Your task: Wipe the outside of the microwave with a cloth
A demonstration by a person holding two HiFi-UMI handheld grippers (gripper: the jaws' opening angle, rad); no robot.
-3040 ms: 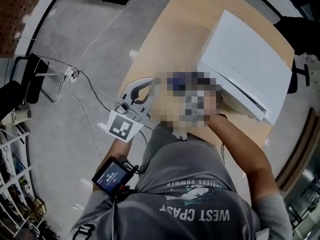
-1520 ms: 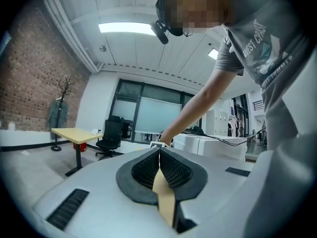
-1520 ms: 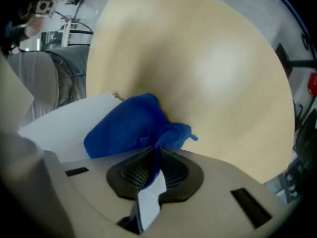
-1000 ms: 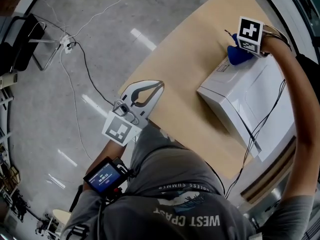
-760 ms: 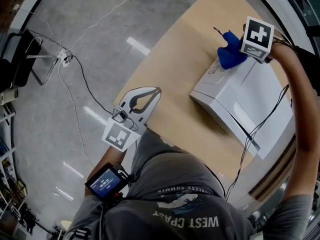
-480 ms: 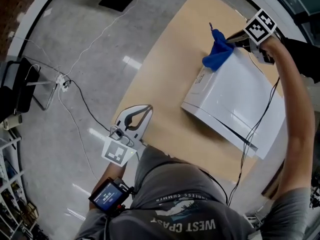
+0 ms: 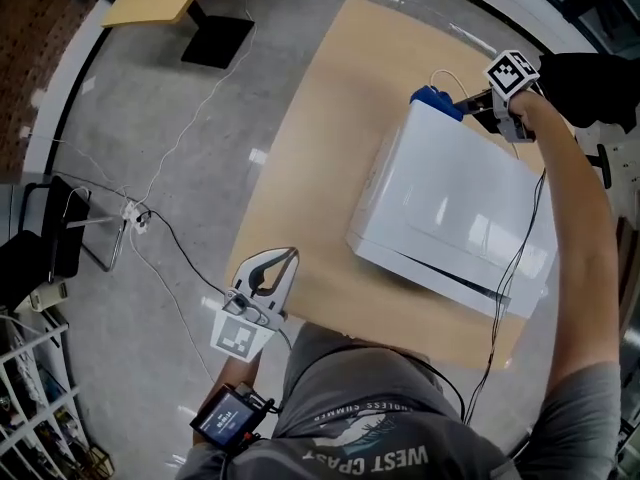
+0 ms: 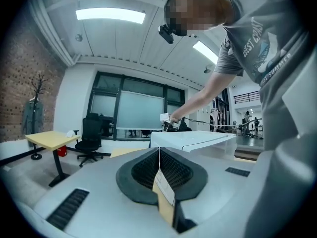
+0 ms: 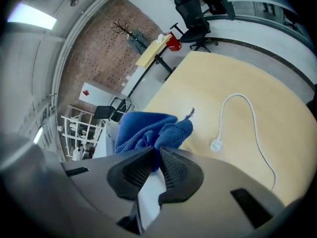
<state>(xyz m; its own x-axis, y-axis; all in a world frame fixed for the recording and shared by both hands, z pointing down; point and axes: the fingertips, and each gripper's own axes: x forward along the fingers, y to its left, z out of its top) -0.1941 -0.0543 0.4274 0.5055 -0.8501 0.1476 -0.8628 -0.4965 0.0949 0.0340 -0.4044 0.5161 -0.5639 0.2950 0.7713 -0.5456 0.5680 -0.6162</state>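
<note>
Right claw (image 7: 463, 101) clamps blue cloth (image 7: 431, 99) at microwave (image 7: 450, 198) far corner; left claw (image 7: 288, 255) closed, empty.

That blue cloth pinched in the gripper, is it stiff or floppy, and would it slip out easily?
Probably floppy: the blue cloth bunches into soft folds beyond the right gripper. Likely light, since a small pinch carries it. Its fuzzy weave against ribbed fingers suggests little slipping.

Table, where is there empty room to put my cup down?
The widest bare patch of table lies between the microwave and the table's left edge. A narrower strip runs along the near edge in front of the microwave. It is crowded at the far corner: the right gripper holds the blue cloth there, beside a white cable.
</note>
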